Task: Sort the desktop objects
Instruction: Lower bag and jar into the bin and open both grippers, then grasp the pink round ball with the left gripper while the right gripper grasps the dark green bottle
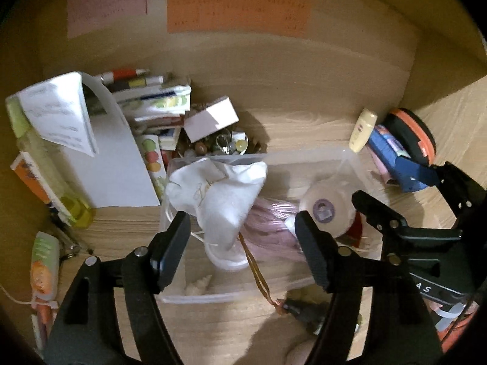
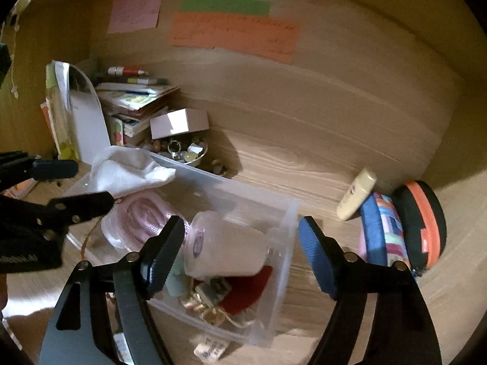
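A clear plastic bin sits on the wooden desk. In it lie a white cloth pouch, a pink coiled cord, a white jar, a red item and gold trinkets. My left gripper is open over the pouch and cord. My right gripper is open over the jar, holding nothing.
A bowl of beads and rings with a white box stands behind the bin. Books, pens and a white folder are stacked at the left. A cream tube, a blue pouch and an orange-black case lie at the right.
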A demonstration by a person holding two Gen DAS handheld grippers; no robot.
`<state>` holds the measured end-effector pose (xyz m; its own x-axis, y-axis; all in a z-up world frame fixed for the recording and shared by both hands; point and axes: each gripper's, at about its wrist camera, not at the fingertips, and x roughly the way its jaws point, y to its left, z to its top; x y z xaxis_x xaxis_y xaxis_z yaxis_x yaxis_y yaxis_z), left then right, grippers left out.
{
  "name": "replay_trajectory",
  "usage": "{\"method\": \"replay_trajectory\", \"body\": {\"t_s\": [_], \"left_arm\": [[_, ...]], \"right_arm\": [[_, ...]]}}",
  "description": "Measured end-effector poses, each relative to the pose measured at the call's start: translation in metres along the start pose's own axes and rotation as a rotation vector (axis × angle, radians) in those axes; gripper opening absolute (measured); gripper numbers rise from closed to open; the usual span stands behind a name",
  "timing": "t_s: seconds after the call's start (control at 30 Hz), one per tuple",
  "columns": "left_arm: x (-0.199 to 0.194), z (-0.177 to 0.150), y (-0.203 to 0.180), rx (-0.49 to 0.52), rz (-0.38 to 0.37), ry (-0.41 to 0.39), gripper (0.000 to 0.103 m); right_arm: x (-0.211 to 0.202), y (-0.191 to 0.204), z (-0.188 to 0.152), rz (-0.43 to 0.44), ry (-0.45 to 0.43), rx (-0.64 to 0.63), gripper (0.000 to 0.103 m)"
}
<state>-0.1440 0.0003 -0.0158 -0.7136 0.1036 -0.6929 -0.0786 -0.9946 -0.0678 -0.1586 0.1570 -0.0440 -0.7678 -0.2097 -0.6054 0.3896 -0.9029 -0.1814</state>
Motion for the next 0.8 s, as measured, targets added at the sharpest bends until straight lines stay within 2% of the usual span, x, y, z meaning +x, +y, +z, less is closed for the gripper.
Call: {"method": "replay_trajectory", "body": {"t_s": [0.1,0.2,0.3,0.5,0.67,0.8], "left_arm": [[-0.015,-0.003,-0.003,0.003,-0.001,-0.026,0.078],[-0.029,-0.011,-0.003,0.004,-0.004,-0.046,0.086],[-0.037,-0.021,-0.004,0.010,0.009,-0.055,0.088],[-0.038,-0.043,-0.004,-0.010,-0.017,-0.018,0.088],[-0.036,-0.074,-0.011,0.019,-0.017,0.027,0.088],[-0.037,-0.097,-0.015,0.024,-0.039,0.066,0.088]], "right_arm": [[-0.015,-0.008,-0.004,0.007,-0.019,0.026,0.082],[-0.028,-0.014,-0.010,0.005,-0.037,0.047,0.082],[-0.039,-0.018,-0.017,0.004,-0.044,0.058,0.082],[-0.052,-0.019,-0.037,0.017,-0.031,0.065,0.083],[-0.055,-0.020,-0.058,0.022,-0.004,0.060,0.083],[-0.056,-0.020,-0.073,0.066,0.024,0.074,0.083]]}}
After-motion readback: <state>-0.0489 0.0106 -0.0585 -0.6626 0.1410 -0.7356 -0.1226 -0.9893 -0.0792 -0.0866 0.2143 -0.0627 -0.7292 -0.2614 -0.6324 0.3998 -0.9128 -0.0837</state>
